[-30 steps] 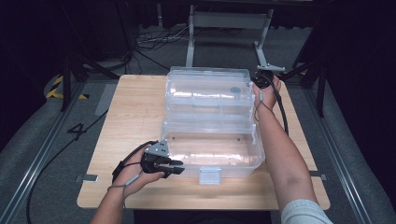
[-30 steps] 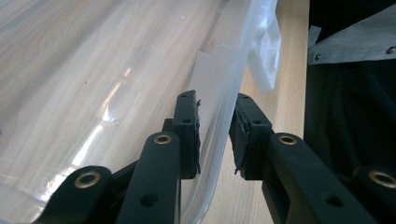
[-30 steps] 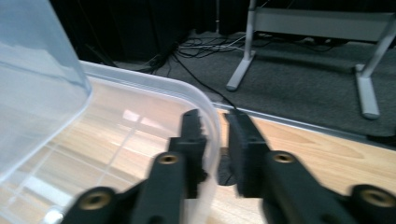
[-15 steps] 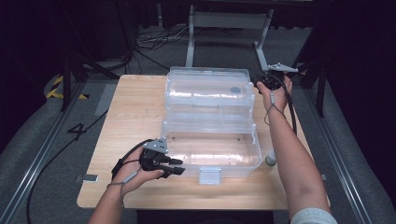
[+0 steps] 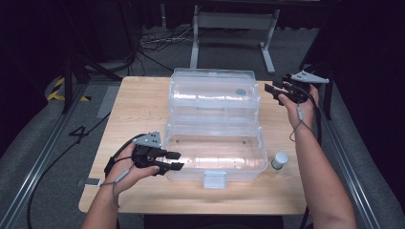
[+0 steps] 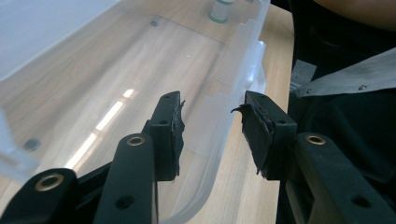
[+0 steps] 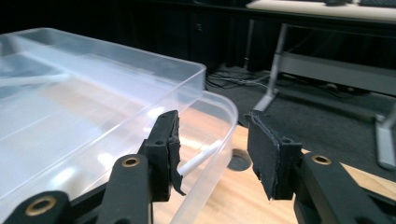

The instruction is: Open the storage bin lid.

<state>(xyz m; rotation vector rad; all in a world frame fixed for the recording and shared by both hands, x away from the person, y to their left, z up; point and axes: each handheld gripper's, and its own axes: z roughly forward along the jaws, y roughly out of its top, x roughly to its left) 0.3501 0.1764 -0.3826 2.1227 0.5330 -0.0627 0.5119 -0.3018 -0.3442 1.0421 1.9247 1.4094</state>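
Observation:
A clear plastic box (image 5: 215,152) lies open on the wooden table, its lid (image 5: 215,93) laid back on the far side. My left gripper (image 5: 175,161) is at the box's front left corner. Its jaws have just been opening. In the left gripper view the left gripper (image 6: 212,109) straddles the box wall (image 6: 219,121), and the pads stand apart from it. My right gripper (image 5: 270,89) hovers just right of the lid's far corner. In the right gripper view the right gripper (image 7: 212,130) has also just been opening, with the lid rim (image 7: 224,116) beyond its jaws and nothing pressed.
A small bottle (image 5: 279,160) with a white cap stands on the table right of the box, also visible as the bottle (image 6: 219,9) past the far wall. A latch tab (image 5: 214,179) sticks out at the box front. Cables and a metal stand foot lie on the floor behind.
The right hand has drawn away from the lid's right edge, rightward and up, uncovering the small bottle. Both grippers' jaws stand wider. The left hand has lifted slightly.

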